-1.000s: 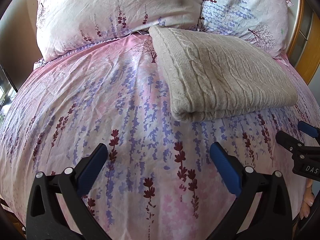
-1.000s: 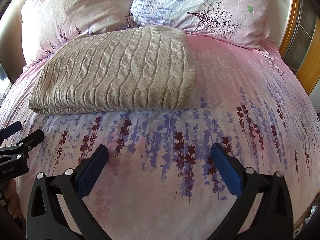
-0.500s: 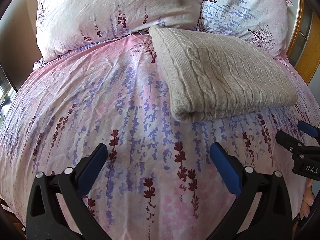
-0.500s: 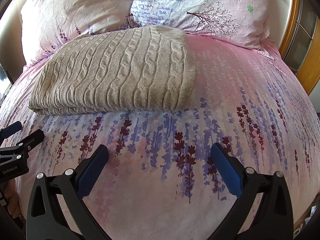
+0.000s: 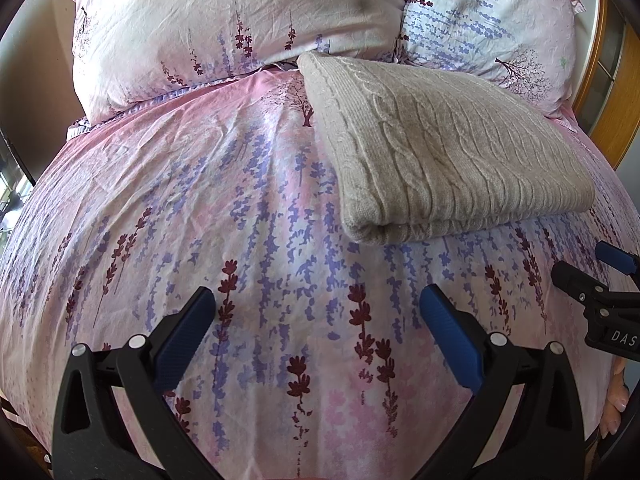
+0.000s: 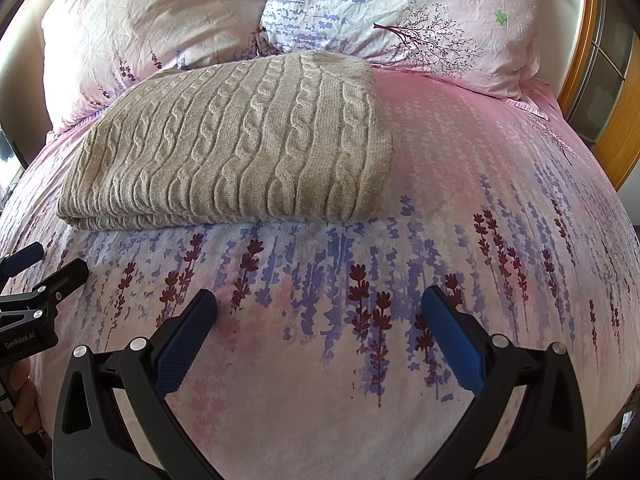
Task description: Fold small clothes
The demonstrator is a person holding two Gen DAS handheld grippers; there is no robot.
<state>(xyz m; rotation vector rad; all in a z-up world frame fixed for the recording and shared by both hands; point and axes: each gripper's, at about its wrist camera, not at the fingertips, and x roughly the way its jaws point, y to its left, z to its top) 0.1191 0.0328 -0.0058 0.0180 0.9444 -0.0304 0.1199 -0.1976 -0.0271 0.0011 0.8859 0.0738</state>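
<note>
Floral pink bedspread below, beige cable-knit sweater folded ahead of both, beyond left gripper and right gripper, each spread wide and holding nothing; fold apparently finished, next likely another garment or retreat.

Left gripper, right gripper: jaws spread, empty.

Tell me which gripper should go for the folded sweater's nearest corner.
Probably the left. The left gripper, open, faces the sweater's near folded corner almost straight ahead. From the right gripper, also open, the sweater lies further off to its left.
</note>
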